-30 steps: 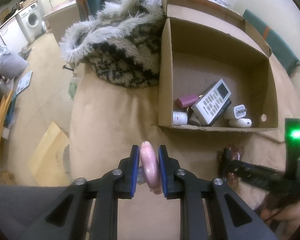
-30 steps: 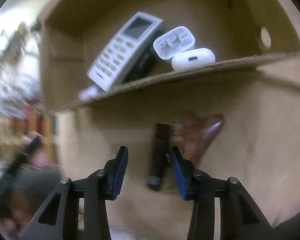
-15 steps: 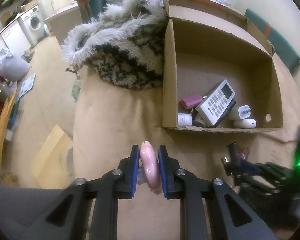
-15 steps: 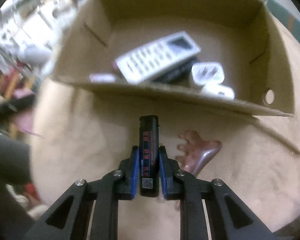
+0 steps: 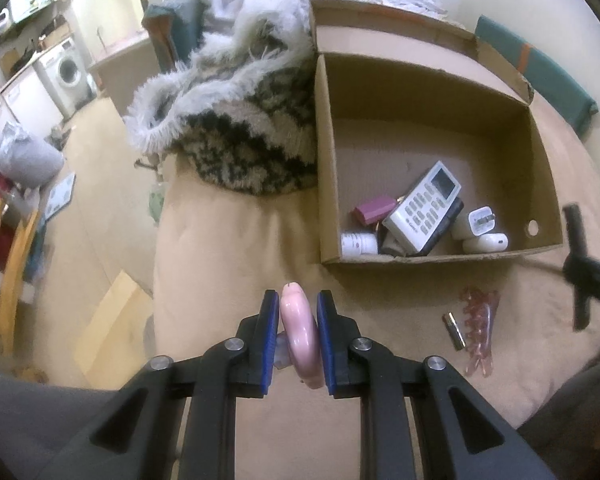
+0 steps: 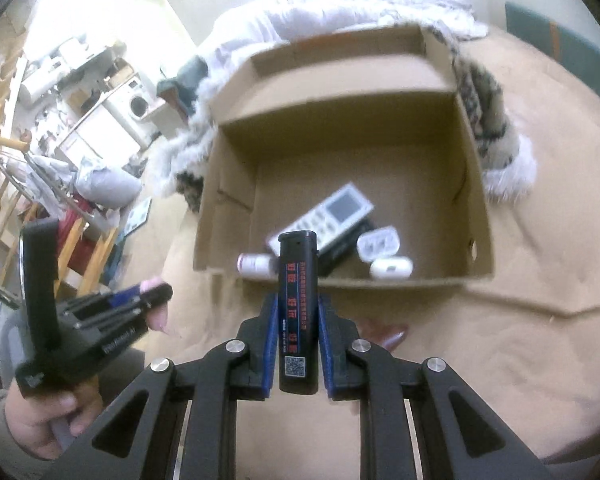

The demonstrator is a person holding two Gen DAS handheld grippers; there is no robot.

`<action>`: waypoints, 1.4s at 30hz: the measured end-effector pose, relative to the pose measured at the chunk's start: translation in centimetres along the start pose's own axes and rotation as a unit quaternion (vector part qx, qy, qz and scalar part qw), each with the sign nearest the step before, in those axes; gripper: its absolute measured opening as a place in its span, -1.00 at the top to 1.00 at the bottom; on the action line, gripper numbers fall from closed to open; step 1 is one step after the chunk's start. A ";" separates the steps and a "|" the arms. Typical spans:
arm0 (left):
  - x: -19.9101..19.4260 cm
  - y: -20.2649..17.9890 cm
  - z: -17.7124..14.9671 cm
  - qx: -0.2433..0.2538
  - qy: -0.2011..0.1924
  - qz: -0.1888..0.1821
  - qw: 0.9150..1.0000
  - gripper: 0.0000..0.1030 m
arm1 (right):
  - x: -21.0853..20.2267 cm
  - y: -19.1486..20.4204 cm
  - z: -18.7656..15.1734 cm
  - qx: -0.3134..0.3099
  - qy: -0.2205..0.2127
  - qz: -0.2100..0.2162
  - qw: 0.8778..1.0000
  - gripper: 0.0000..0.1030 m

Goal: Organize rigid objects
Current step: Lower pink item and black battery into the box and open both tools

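Your left gripper (image 5: 298,332) pinches a pink ring (image 5: 300,336); your right gripper (image 6: 298,344) clamps a black lighter (image 6: 298,308) upright, its tip overlapping the cardboard box (image 6: 340,120) at frame centre. A shaggy blanket (image 5: 236,120) crowds the box's left wall. Only the left view shows the hair claw (image 5: 480,324) and small tube (image 5: 454,330) lower right on the tan cover; only the right view shows your hand (image 6: 40,420).

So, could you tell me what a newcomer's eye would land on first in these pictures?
Probably the black lighter with red lettering, clamped upright in the right gripper in front of the open cardboard box. Next, the pink ring-shaped object pinched in the left gripper above the tan bedding. Inside the box, a white remote control lies slanted across smaller items.
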State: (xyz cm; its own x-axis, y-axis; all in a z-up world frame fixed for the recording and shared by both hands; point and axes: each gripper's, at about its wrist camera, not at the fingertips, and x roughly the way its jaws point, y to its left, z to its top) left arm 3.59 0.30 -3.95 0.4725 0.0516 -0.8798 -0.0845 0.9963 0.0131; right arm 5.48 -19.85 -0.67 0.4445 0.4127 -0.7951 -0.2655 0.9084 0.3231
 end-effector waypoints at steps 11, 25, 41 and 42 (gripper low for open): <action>-1.5 -1.9 3.3 0.016 -0.032 -0.001 0.999 0.66 | 0.4 -2.3 3.9 -0.017 -0.012 -0.022 1.000 0.61; 3.6 -7.1 9.2 0.078 -0.053 -0.027 0.995 0.66 | 5.2 -6.0 8.2 -0.017 -0.008 -0.070 0.997 0.61; 6.8 -6.0 8.8 0.065 -0.027 -0.048 0.996 0.66 | 11.3 -6.8 6.7 -0.003 0.088 -0.100 0.991 0.61; 6.8 -6.1 8.7 0.064 -0.026 -0.047 0.997 0.66 | 11.5 -6.9 6.5 0.000 0.094 -0.100 0.990 0.61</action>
State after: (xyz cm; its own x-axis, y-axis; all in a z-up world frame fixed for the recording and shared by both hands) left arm 14.93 -4.85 -5.93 0.5181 -0.0414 -0.8543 0.0734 0.9973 -0.0038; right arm 18.02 -20.91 -8.73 0.3205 0.2039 -0.9250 -0.1879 0.9708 0.1489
